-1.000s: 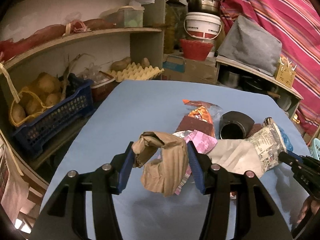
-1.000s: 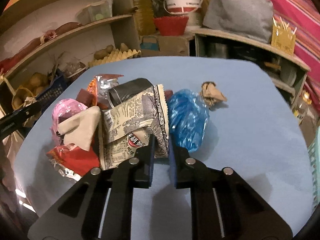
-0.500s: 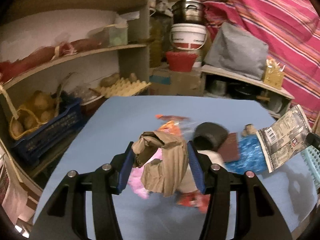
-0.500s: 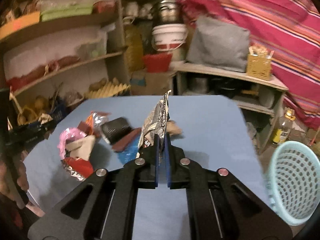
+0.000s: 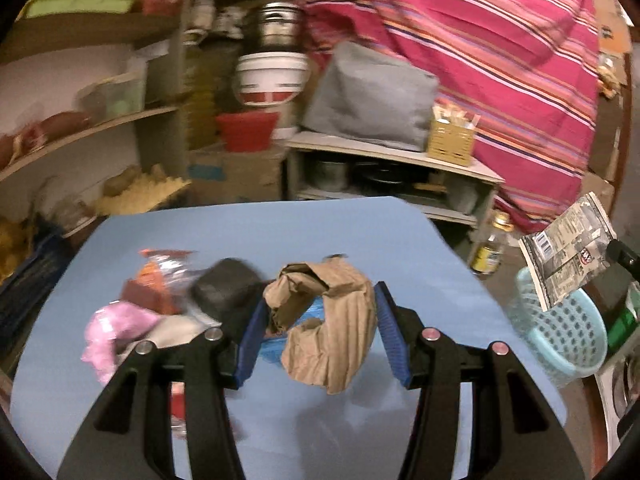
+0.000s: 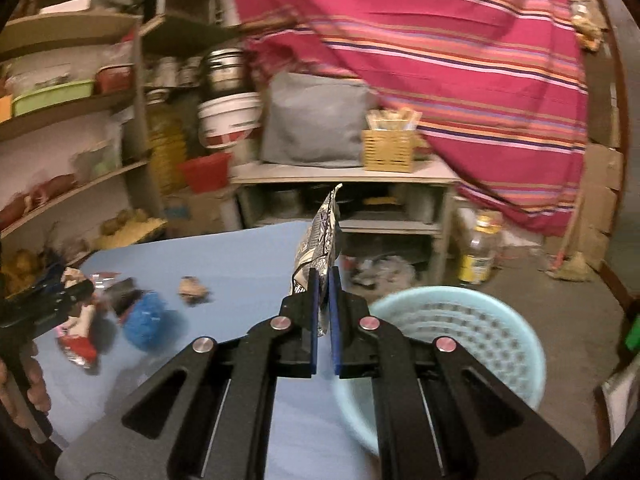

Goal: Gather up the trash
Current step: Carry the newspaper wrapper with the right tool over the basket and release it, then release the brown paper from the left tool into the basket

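Observation:
My left gripper point(image 5: 320, 332) is shut on a crumpled brown paper bag point(image 5: 328, 320) and holds it above the blue table point(image 5: 280, 232). My right gripper point(image 6: 324, 304) is shut on a printed grey snack wrapper point(image 6: 320, 240); that wrapper also shows in the left wrist view point(image 5: 568, 260), hanging over a light blue perforated basket point(image 5: 560, 332). The basket point(image 6: 460, 332) stands on the floor just right of the table, under my right gripper. Other trash lies on the table: a pink wrapper point(image 5: 116, 328), a black cup point(image 5: 224, 288), an orange wrapper point(image 5: 160, 268), a blue bag point(image 6: 146, 320).
Shelves point(image 5: 88, 132) with food stand at the left. A low shelf point(image 5: 392, 156) with a grey cushion stands behind the table. A yellow bottle point(image 6: 478, 252) stands on the floor near the basket. A striped red cloth point(image 6: 440, 48) hangs at the right.
Both grippers have lifted and swung to the right with their loads. The right gripper carried the snack wrapper off the pile to above the basket. The left still holds the brown bag.

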A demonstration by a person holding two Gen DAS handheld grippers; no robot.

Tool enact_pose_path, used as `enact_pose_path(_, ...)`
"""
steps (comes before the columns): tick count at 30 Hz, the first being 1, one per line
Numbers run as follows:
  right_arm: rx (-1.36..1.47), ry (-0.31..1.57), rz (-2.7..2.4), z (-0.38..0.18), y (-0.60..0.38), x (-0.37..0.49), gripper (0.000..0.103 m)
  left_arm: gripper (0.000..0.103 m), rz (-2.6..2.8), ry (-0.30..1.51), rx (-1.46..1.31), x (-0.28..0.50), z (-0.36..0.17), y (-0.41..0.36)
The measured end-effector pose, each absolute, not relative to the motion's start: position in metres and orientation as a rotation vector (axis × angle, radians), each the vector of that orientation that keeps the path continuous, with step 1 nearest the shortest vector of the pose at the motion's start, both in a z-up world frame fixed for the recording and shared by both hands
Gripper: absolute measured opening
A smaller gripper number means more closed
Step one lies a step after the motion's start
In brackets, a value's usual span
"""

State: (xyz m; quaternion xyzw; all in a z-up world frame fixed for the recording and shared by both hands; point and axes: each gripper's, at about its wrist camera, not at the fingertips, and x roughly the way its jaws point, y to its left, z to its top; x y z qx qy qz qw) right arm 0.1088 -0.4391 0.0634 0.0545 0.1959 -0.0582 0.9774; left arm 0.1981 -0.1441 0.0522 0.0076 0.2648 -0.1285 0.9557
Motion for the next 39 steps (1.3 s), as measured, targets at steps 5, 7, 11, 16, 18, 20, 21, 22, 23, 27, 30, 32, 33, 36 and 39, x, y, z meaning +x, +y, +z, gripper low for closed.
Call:
enact_pose_path(5,0.125,0.441,-0.231,0.049,-0.499,0.093,0.006,0.052,-0.379,0.546,0.012,0.202,0.051,-0.217)
enact_pose_path(7,0.151,0.458,-0.261,0.044,-0.521,0.088,0.006,0.052,-0.426,0.552,0.021,0.202,0.049,-0.248)
enact_pose_path(11,0.158,0.47,-0.31,0.035,-0.548,0.081,0.006,0.052,-0.521,0.551,0.049,0.201,0.041,-0.308)
enact_pose_path(16,0.231,0.478,-0.331,0.023,-0.573,0.079,0.006,0.052,-0.589,0.533,0.116,0.198,0.031,-0.365)
enact_pose_path(18,0.256,0.489,-0.339,0.017,-0.582,0.08,0.006,0.052,-0.598,0.542,0.131,0.201,0.025,-0.382)
enact_pose_path(20,0.275,0.501,-0.341,0.013,-0.59,0.08,0.006,0.052,-0.612,0.565,0.136,0.209,0.018,-0.397)
enact_pose_path(21,0.283,0.505,-0.339,0.012,-0.592,0.08,0.006,0.052,-0.613,0.574,0.138,0.213,0.015,-0.404)
enact_pose_path(22,0.298,0.514,-0.335,0.01,-0.595,0.079,0.006,0.052,-0.615,0.579,0.142,0.215,0.013,-0.41)
enact_pose_path(23,0.306,0.518,-0.333,0.009,-0.597,0.08,0.006,0.052,-0.616,0.584,0.148,0.218,0.011,-0.418)
enact_pose_path(27,0.312,0.546,-0.326,0.005,-0.596,0.086,0.006,0.056,-0.637,0.597,0.161,0.219,0.009,-0.436)
enact_pose_path(30,0.302,0.556,-0.325,0.004,-0.593,0.091,0.006,0.068,-0.653,0.595,0.185,0.219,0.011,-0.447)
enact_pose_path(32,0.301,0.557,-0.325,0.004,-0.593,0.093,0.006,0.082,-0.631,0.575,0.191,0.219,0.014,-0.45)
enact_pose_path(33,0.305,0.556,-0.322,0.004,-0.593,0.092,0.006,0.082,-0.633,0.576,0.181,0.221,0.017,-0.447)
enact_pose_path(36,0.303,0.557,-0.321,0.003,-0.592,0.093,0.006,0.083,-0.624,0.584,0.158,0.226,0.022,-0.439)
enact_pose_path(39,0.295,0.565,-0.314,0.003,-0.591,0.097,0.006,0.088,-0.602,0.583,0.12,0.228,0.028,-0.42)
